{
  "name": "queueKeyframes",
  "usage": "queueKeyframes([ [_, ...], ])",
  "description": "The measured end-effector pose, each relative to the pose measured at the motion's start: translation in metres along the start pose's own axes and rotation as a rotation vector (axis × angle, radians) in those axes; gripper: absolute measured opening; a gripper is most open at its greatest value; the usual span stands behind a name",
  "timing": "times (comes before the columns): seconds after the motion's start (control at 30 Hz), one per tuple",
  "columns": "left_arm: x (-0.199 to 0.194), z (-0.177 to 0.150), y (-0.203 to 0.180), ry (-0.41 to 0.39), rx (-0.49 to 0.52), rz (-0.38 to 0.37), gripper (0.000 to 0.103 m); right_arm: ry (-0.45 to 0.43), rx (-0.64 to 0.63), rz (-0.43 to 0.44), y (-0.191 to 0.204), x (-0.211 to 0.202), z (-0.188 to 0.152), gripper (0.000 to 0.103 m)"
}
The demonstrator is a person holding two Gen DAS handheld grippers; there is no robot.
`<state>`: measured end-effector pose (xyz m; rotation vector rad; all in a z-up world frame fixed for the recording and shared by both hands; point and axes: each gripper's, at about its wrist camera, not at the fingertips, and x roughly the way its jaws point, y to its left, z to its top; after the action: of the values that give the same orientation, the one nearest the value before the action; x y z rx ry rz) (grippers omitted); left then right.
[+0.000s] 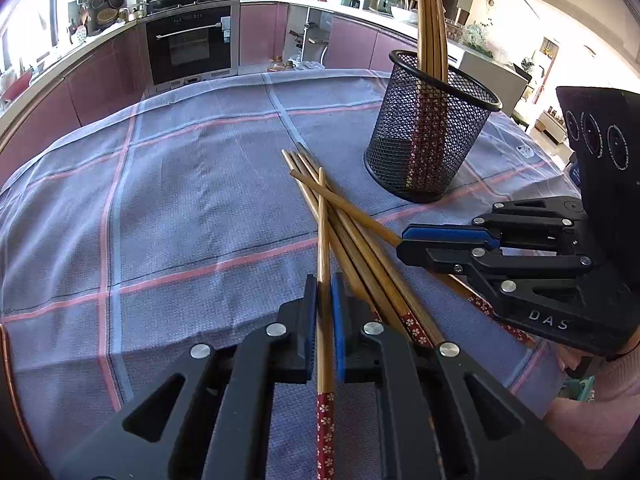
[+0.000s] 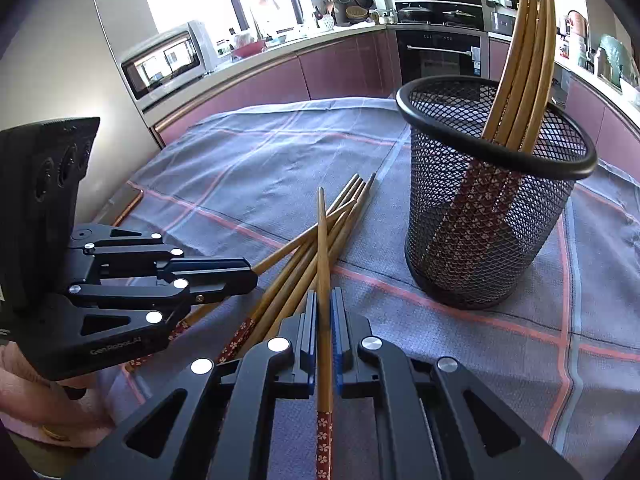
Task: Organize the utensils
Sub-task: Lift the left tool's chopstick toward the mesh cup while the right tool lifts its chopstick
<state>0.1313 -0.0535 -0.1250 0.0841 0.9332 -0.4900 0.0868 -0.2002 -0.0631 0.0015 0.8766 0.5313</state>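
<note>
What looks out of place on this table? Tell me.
The loose chopsticks lie crossed in an untidy heap on the checked cloth beside the mesh holder, while others stand inside it. Each gripper, left and right, clamps one chopstick.

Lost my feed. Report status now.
Left gripper and right gripper each shut on a chopstick. Loose chopsticks piled beside mesh cup. Path to cup open.

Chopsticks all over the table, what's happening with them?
A person is tidying wooden chopsticks with red flowered ends into the black mesh cup. The left tool and the right tool are each shut on one chopstick from the loose pile on the checked purple cloth. A few chopsticks already stand in the cup.
</note>
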Motion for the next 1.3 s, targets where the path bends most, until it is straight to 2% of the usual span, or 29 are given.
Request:
queueKeyframes([
  [0.13,0.008,0.003,0.004,0.024,-0.009,-0.013,0.009,0.016,-0.009,-0.01,-0.002,0.005,0.001,0.008],
  [0.37,0.015,0.014,0.007,0.04,-0.018,-0.02,0.01,0.017,-0.015,0.001,-0.004,0.012,0.004,0.006],
  [0.53,0.01,0.02,0.008,0.019,-0.043,-0.016,0.008,-0.034,-0.006,0.029,-0.007,-0.005,0.005,0.006],
  [0.93,-0.053,0.045,0.001,-0.132,-0.019,-0.13,0.007,-0.253,0.043,0.045,-0.022,-0.081,0.014,0.006],
  [1.3,-0.108,0.07,-0.003,-0.272,-0.012,-0.195,0.007,-0.379,0.033,0.025,-0.031,-0.123,0.028,0.006],
])
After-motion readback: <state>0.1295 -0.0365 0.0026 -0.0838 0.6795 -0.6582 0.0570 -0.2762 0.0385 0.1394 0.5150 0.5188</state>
